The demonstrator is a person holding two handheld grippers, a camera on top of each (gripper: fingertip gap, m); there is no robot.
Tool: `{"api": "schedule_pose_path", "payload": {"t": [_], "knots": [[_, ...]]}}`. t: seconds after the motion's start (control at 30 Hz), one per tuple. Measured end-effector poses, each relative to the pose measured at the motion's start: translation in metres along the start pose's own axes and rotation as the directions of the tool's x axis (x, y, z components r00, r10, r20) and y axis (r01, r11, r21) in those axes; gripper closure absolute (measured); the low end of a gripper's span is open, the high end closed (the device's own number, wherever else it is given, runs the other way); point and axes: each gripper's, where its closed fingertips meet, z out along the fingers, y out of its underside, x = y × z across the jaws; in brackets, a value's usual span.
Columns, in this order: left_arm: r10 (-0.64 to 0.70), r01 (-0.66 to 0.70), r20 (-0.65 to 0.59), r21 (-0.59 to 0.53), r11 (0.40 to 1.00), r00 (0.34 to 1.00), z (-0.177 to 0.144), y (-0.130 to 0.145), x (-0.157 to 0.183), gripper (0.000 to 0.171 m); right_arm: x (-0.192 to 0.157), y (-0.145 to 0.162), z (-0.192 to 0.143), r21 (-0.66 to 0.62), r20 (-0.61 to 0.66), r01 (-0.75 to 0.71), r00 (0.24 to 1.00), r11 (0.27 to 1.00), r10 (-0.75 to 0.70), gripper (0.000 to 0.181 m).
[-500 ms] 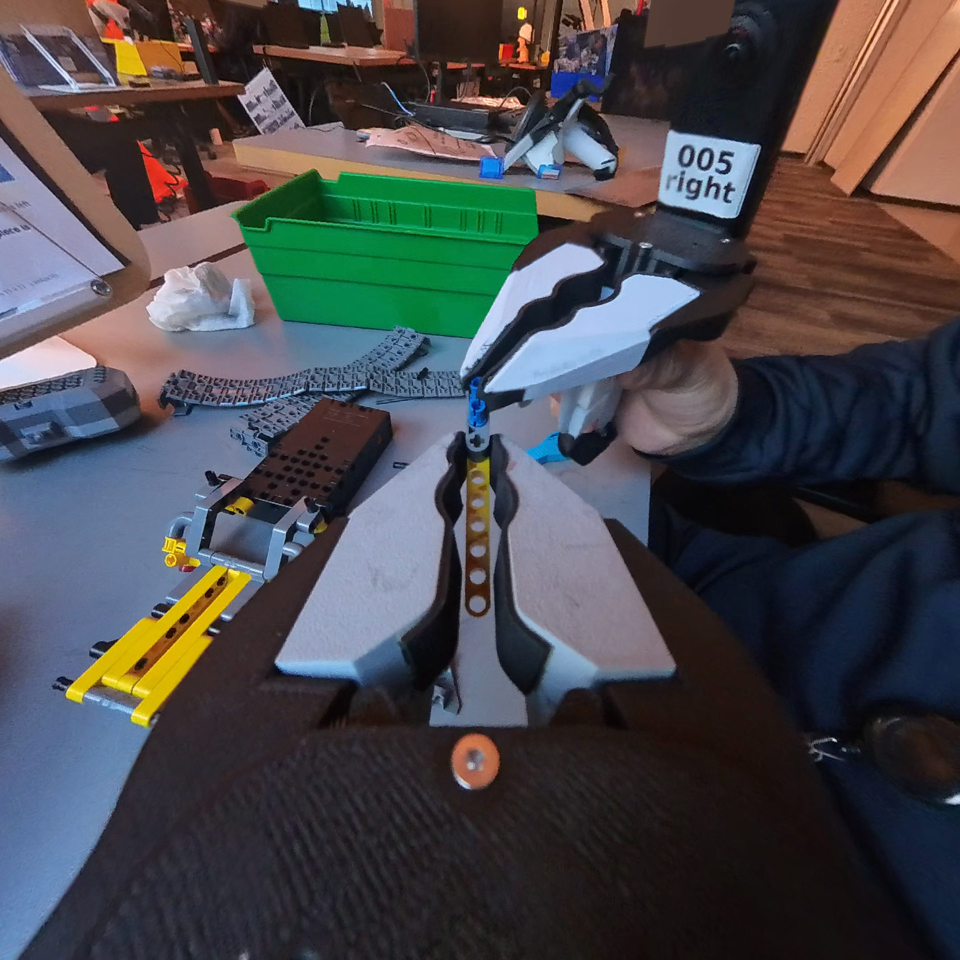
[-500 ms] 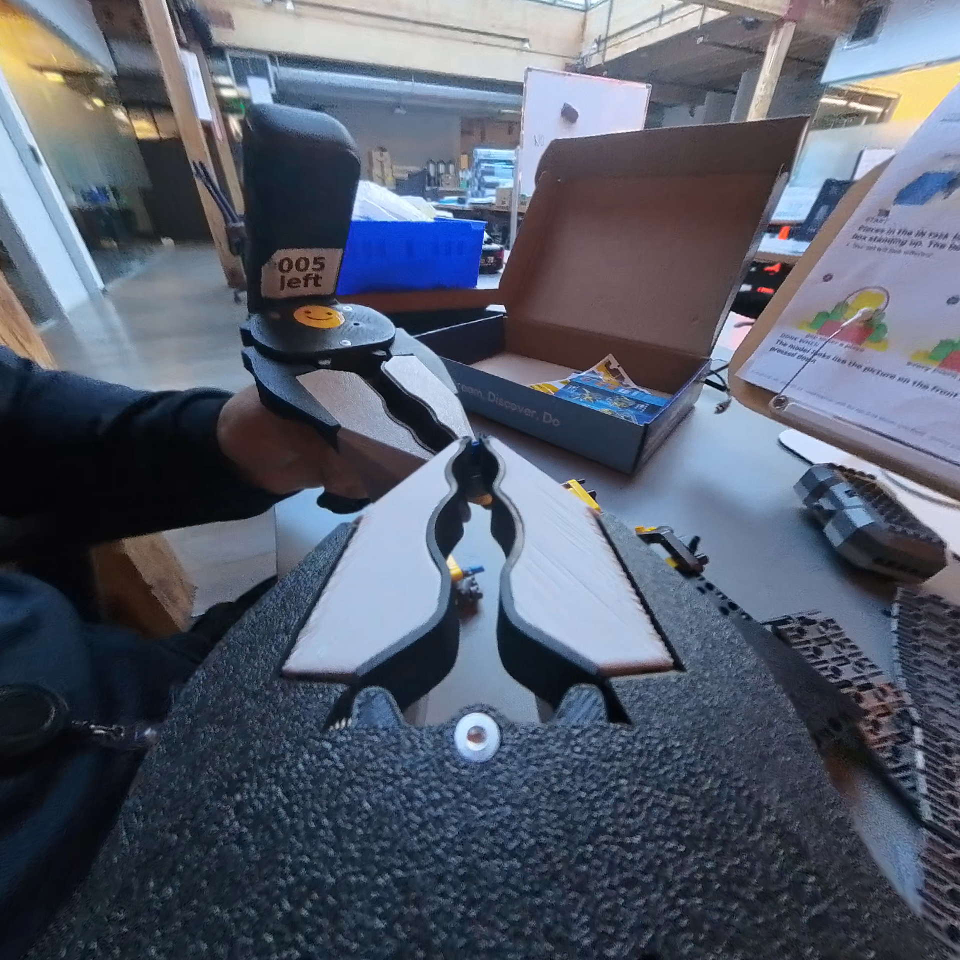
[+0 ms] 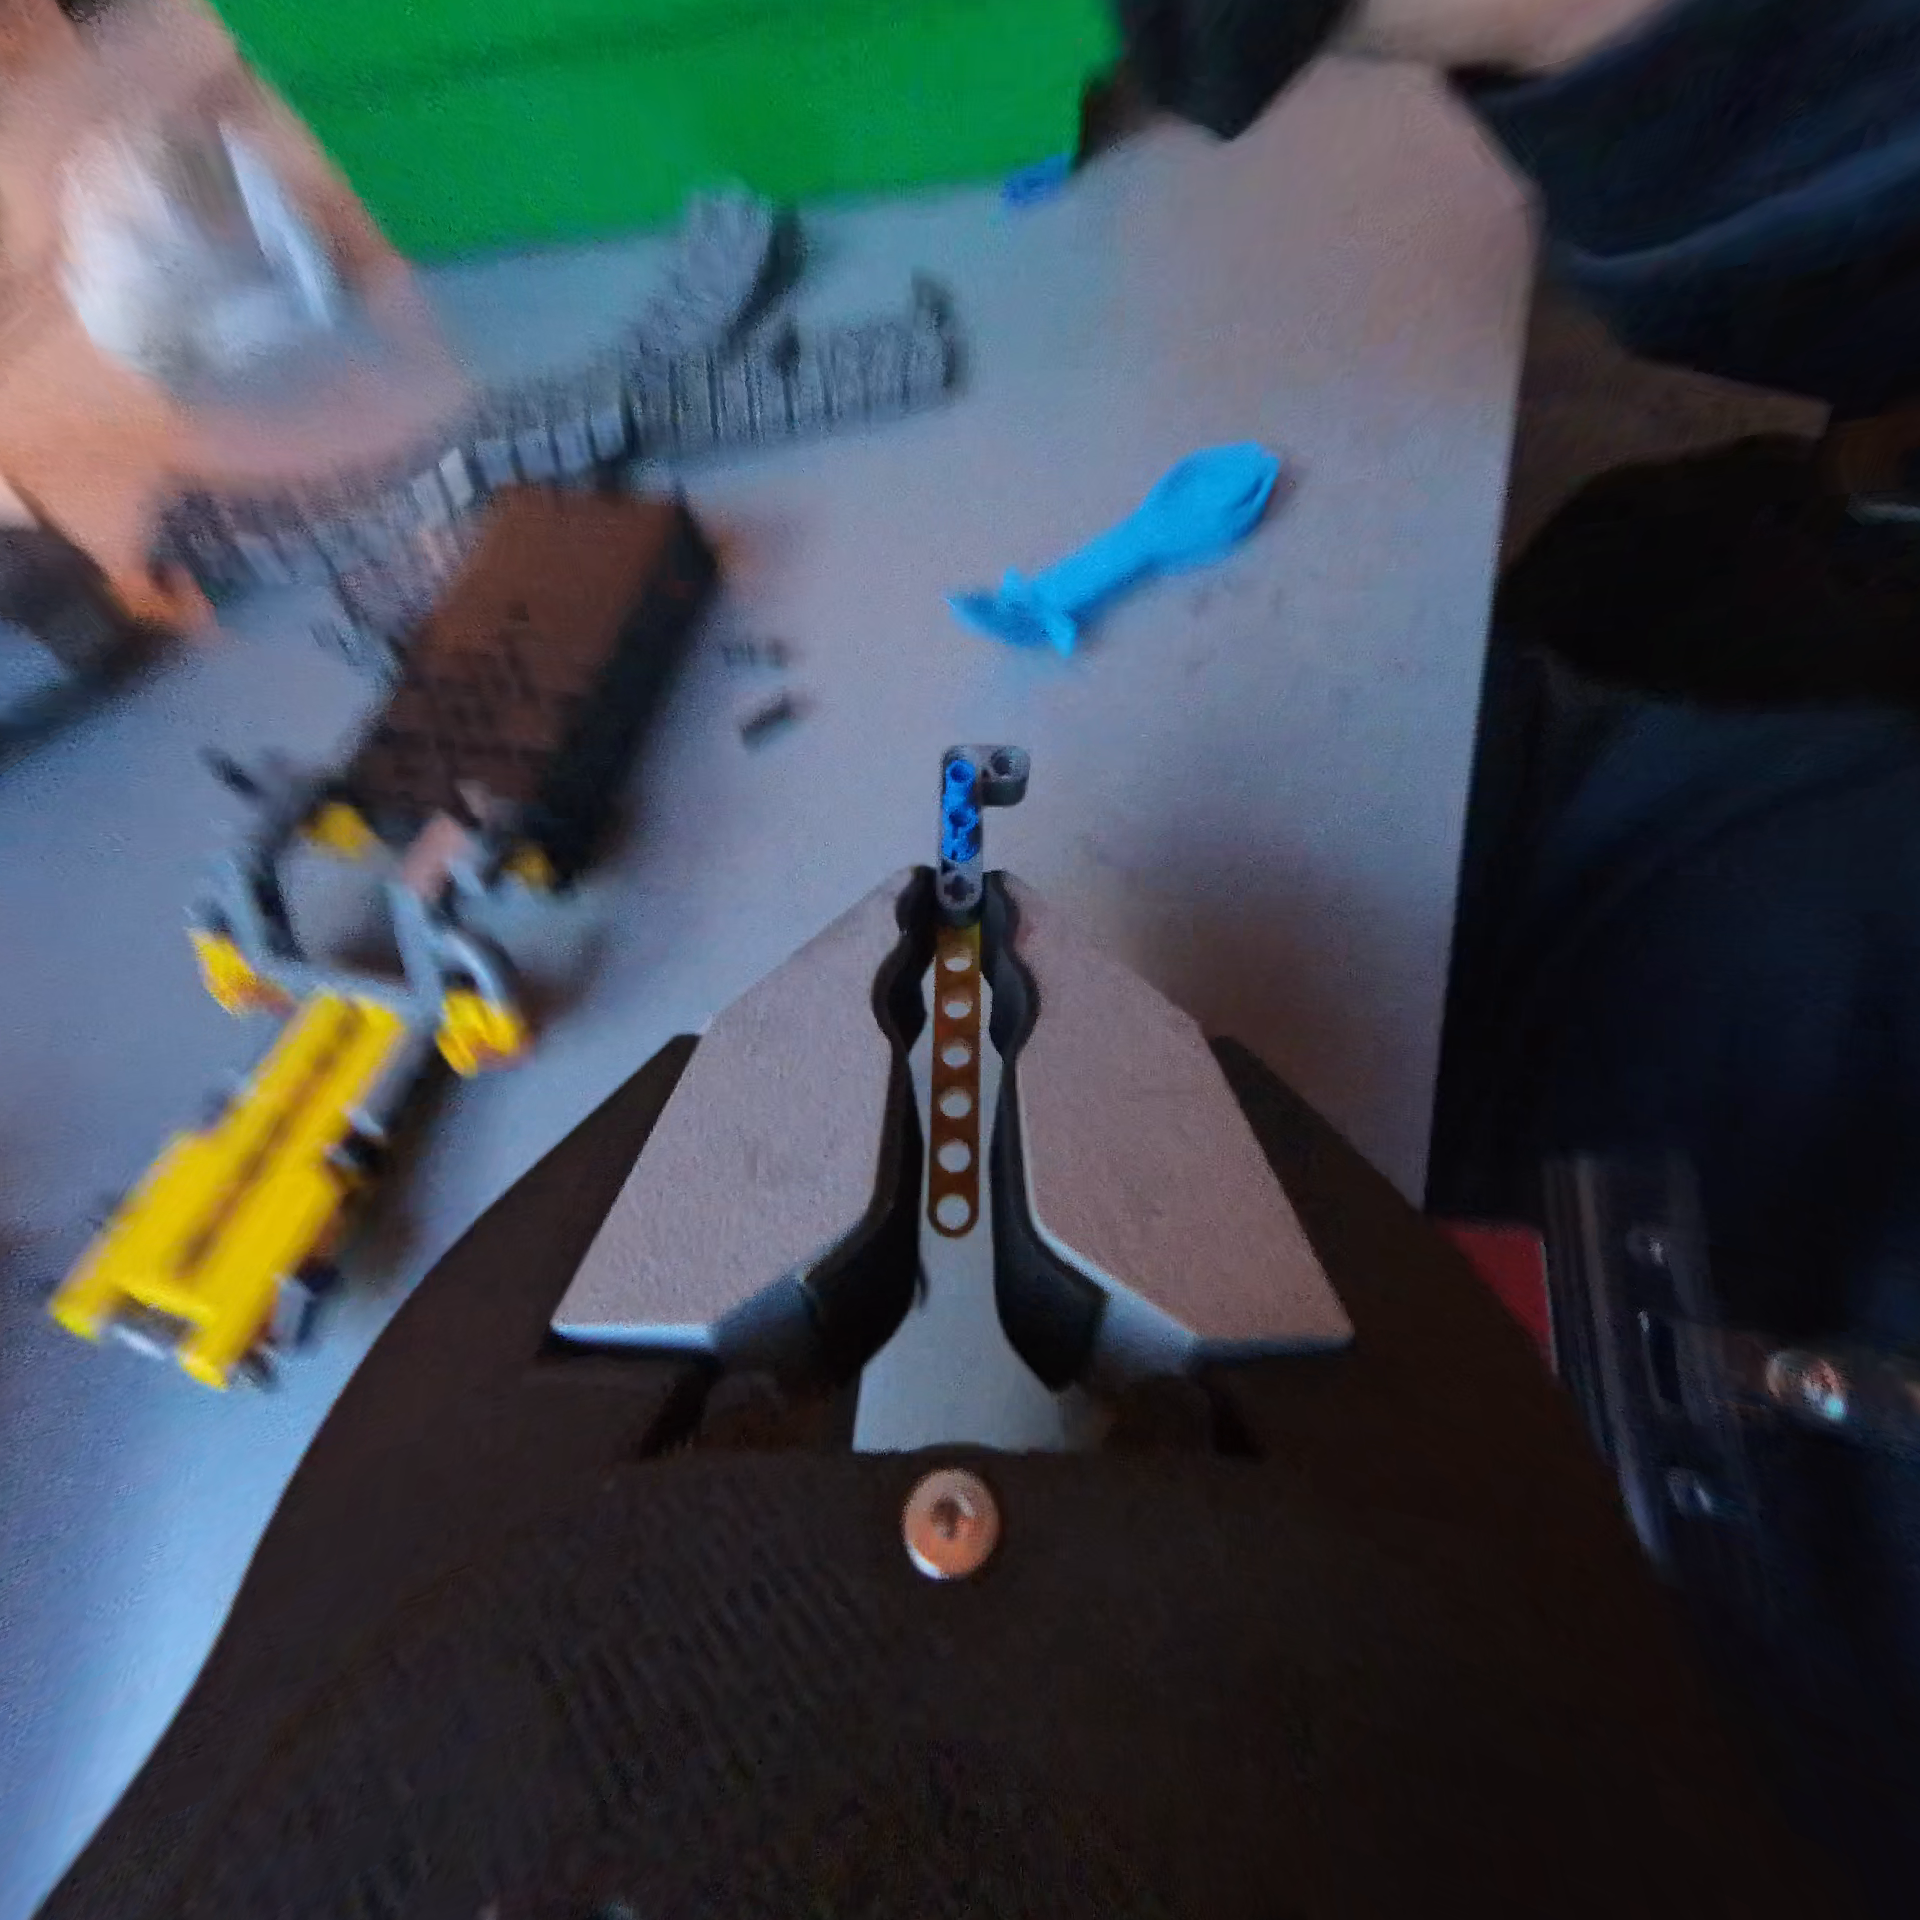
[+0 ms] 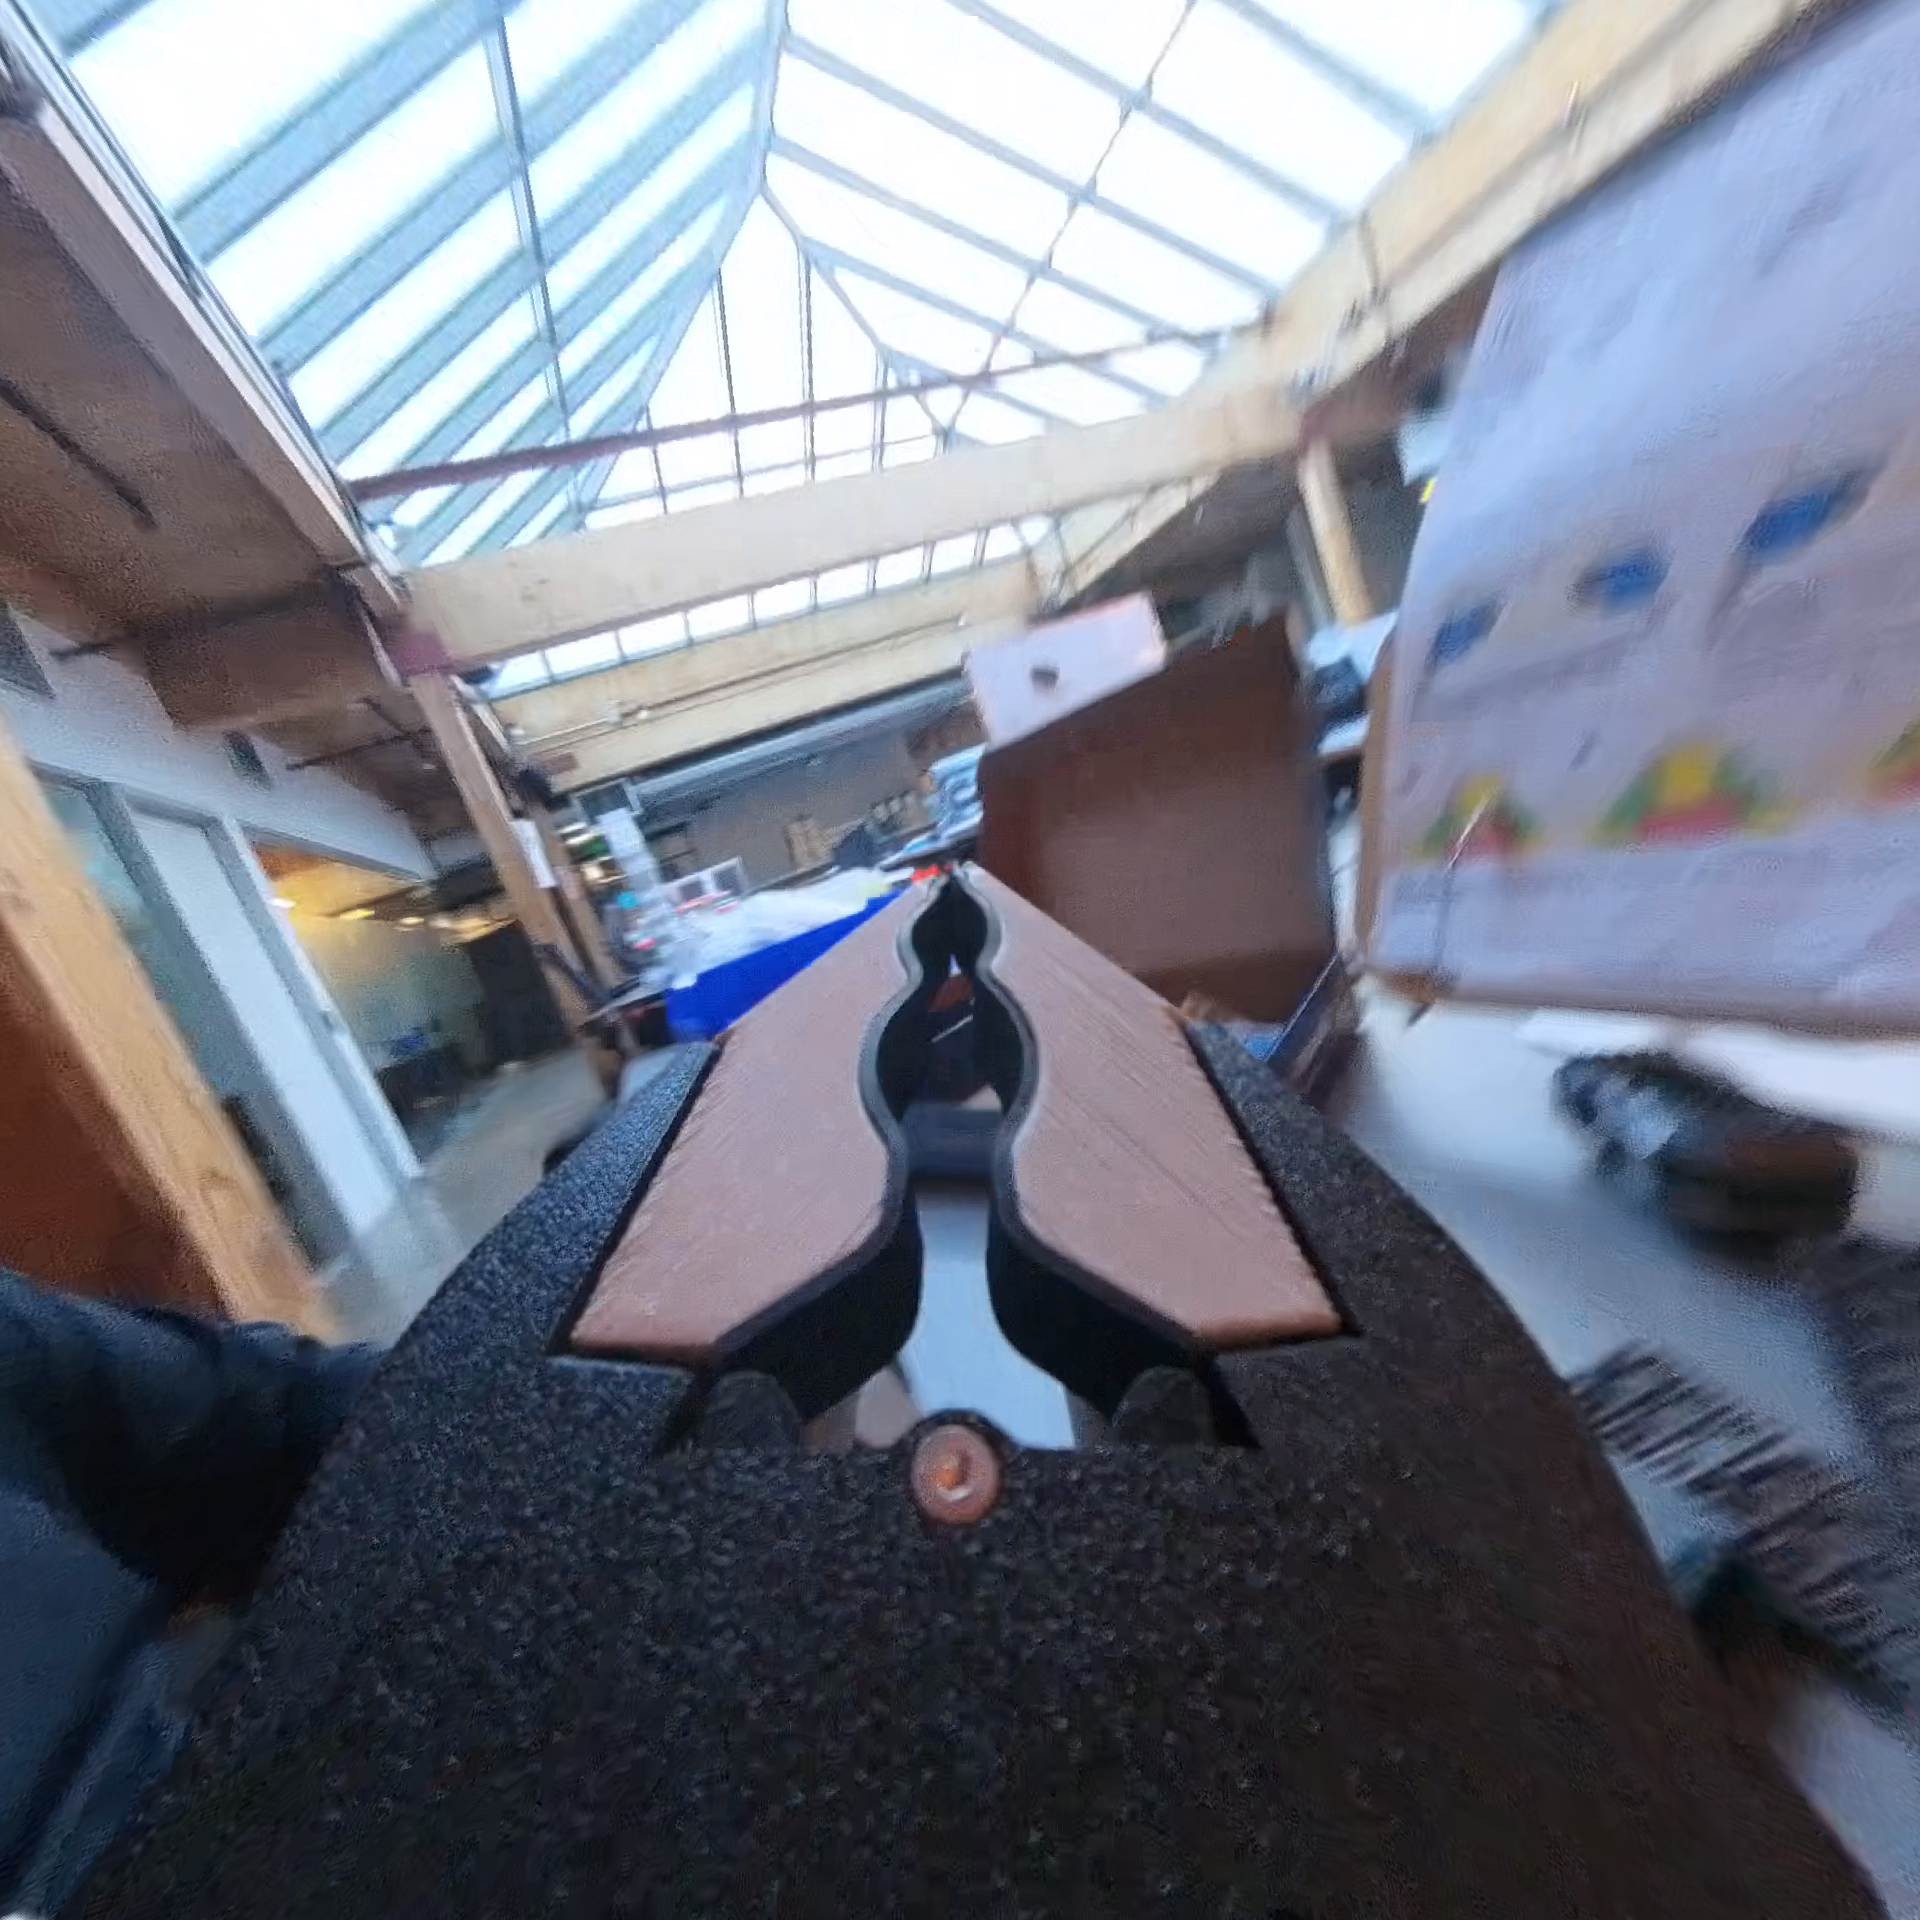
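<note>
Between the fingertips of the left hand-held gripper sat a thin yellow perforated beam, clamped edge-on and running back down the gap between the fingers. At its far end a small grey angled connector with blue pins stuck out past the tips, unsupported, above the grey tabletop.

Ahead and to the left of that gripper lay a part-built yellow and grey assembly, a black studded plate beyond it, and grey track links farther on. A blue crumpled scrap lay ahead and slightly right. A green bin stood at the far end. The whole view was motion-blurred, so finer detail could not be read.

The right hand-held gripper pointed upward toward a glazed roof, with its tips drawn together. Nothing showed between them. A brown cardboard box stood beyond it and a printed sheet hung to its right.

Risks, as judged:
- Grip on the beam looked narrow, at the tips only. A sideways knock on the connector could pivot the beam or lever it out.
- Blur suggested fast motion. Swinging quickly with the free end overhanging could shake the pins loose.
- A drop would land the piece among the loose parts ahead-left, where small pins would be hard to find.
- The right hand-held gripper did not show in the left wrist view, so a collision between the two could not be ruled out.
</note>
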Motion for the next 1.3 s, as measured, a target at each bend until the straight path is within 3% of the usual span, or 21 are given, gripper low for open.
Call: {"api": "schedule_pose_path", "payload": {"t": [0.03,0.13,0.23,0.33,0.4,0.5,0.6,0.7,0.83,1.17,1.3], "knots": [[0.02,-0.023,0.023,0.117,0.993,1.0,-0.008,-0.024,-0.003,0.165,0.0,-0.002,-0.001,-0.069,0.0,0.055,0.998,0.996,-0.056,0.181],[-0.063,0.065,-0.016,0.151,0.986,0.998,-0.015,-0.039,-0.016,0.166,-0.006,0.031,-0.001,-0.25,0.06,0.051,0.997,0.967,-0.037,0.181],[-0.111,0.114,-0.029,0.13,0.985,0.993,-0.012,-0.023,-0.022,0.166,-0.007,0.076,-0.004,-0.437,0.104,0.055,0.995,0.898,-0.011,0.181],[-0.136,0.145,-0.072,0.14,0.979,0.988,-0.008,-0.018,-0.017,0.166,-0.008,0.1,-0.007,-0.532,0.14,0.106,0.989,0.84,-0.036,0.181],[-0.173,0.188,-0.118,0.132,0.973,0.978,-0.007,-0.019,-0.015,0.166,-0.018,0.113,-0.012,-0.587,0.221,0.182,0.973,0.789,-0.06,0.17],[-0.22,0.241,-0.148,0.142,0.96,0.964,-0.011,-0.021,-0.02,0.166,-0.033,0.135,-0.025,-0.641,0.37,0.368,0.917,0.673,-0.148,0.164],[-0.265,0.3,-0.244,0.12,0.946,0.933,-0.015,-0.023,-0.011,0.166,-0.026,0.157,-0.034,-0.668,0.44,0.532,0.846,0.52,-0.301,0.15],[-0.327,0.389,-0.407,0.077,0.918,0.853,-0.02,-0.029,0.006,0.166,-0.02,0.175,-0.034,-0.649,0.497,0.655,0.75,0.388,-0.436,0.15],[-0.356,0.42,-0.483,0.027,0.907,0.8,-0.025,-0.026,0.013,0.166,-0.022,0.185,-0.037,-0.576,0.582,0.775,0.612,0.26,-0.536,0.156],[-0.333,0.356,-0.462,-0.038,0.934,0.822,-0.022,-0.016,0.016,0.166,-0.017,0.186,-0.045,-0.597,0.59,0.761,0.63,0.253,-0.505,0.169],[-0.287,0.302,-0.348,-0.013,0.953,0.892,-0.02,-0.011,-0.002,0.152,-0.003,0.181,-0.04,-0.683,0.476,0.644,0.75,0.344,-0.459,0.17]]}}
